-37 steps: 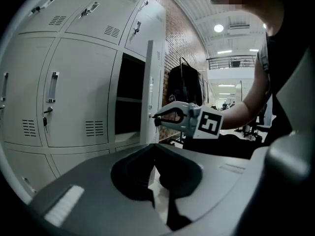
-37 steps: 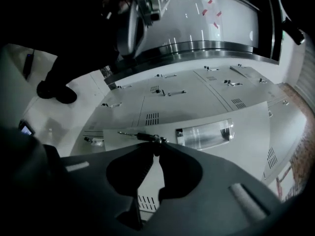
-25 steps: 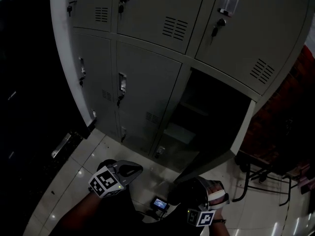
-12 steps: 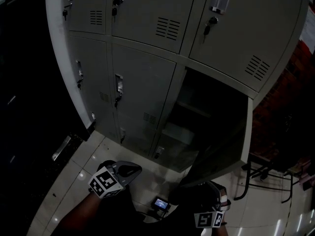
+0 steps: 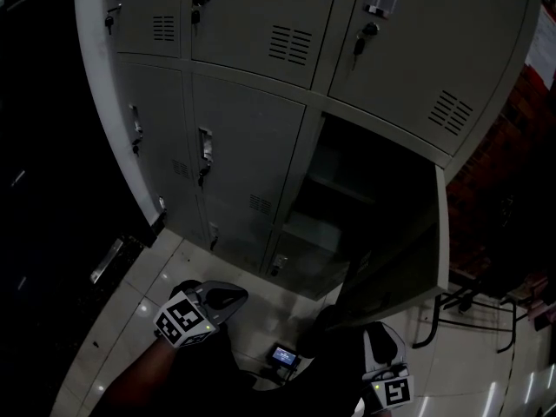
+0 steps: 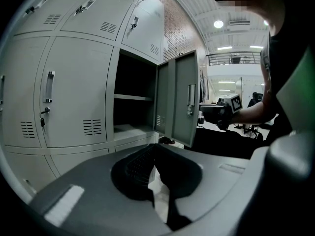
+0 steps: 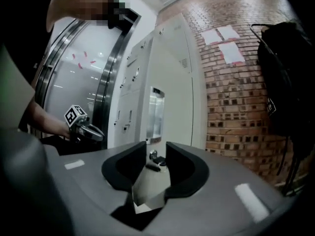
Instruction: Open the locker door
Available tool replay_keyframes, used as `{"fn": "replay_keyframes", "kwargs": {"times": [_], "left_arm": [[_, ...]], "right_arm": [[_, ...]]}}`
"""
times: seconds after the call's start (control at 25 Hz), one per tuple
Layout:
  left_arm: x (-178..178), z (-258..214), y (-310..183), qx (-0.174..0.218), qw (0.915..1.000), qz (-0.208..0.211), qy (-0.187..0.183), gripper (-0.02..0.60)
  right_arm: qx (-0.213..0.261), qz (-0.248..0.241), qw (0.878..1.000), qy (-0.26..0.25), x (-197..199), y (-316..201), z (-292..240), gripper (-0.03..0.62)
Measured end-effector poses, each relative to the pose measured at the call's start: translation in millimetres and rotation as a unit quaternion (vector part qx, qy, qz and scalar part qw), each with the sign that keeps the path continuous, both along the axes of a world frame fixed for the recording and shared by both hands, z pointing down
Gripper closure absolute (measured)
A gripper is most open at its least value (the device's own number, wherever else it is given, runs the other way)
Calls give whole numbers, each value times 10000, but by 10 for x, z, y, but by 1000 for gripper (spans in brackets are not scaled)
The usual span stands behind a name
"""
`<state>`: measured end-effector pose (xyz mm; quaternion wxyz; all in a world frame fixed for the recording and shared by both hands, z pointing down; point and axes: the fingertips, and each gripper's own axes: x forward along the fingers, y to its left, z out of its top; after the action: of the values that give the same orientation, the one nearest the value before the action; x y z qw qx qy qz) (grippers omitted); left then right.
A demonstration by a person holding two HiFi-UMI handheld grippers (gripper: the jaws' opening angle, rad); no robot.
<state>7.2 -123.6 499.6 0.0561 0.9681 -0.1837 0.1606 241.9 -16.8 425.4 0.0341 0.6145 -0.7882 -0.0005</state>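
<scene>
The locker door [image 5: 408,254] is open. It swings out toward you from the right side of the gray lockers [image 5: 252,146], just under the top right door. You can see the dark inside [image 5: 347,189], with a shelf [image 6: 130,97] in it. The other doors around it are shut.

Your right claw [image 7: 157,154] is low down by your right side, just in front of the open door. Its two jaws are apart and opening wider. The door's little lock [image 7: 155,157] sits in the gap between them, but the pads do not press on it. The long handle [image 7: 155,114] is just above the lock. Past the door is a brick wall [image 7: 231,102] with some papers [image 7: 225,43] stuck on it.

Your left claw [image 6: 153,149] is held out low on your left, well apart from the door and over the shiny tile floor [image 5: 139,302]. Its jaws are together at the tips and nothing is between them.

A small lit screen [image 5: 282,356] shows down low between your arms.
</scene>
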Motion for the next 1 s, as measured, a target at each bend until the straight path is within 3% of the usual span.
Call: {"fn": "replay_keyframes", "kwargs": {"times": [0.12,0.28,0.4,0.56,0.72,1.0], "left_arm": [[-19,6,-3,-2,10000,-15,-9,571],[-18,-10,2,17,10000,-14,47,571],[-34,-95,46,-25,9992,135,372,571],[-13,-216,257,-251,9920,886,861,571],[65,-228,496,-375,9834,1509,932,571],[66,-217,497,-440,9833,1513,913,571]], "right_arm": [[79,-387,9991,-120,-143,34,-39,589],[-200,-872,9960,-77,-304,-13,71,592],[-245,-1230,9920,128,-466,6,83,592],[-401,-1669,9850,178,-607,-4,179,593],[-525,-1915,9799,194,-676,6,298,594],[-515,-2158,9751,4,-702,17,320,594]]}}
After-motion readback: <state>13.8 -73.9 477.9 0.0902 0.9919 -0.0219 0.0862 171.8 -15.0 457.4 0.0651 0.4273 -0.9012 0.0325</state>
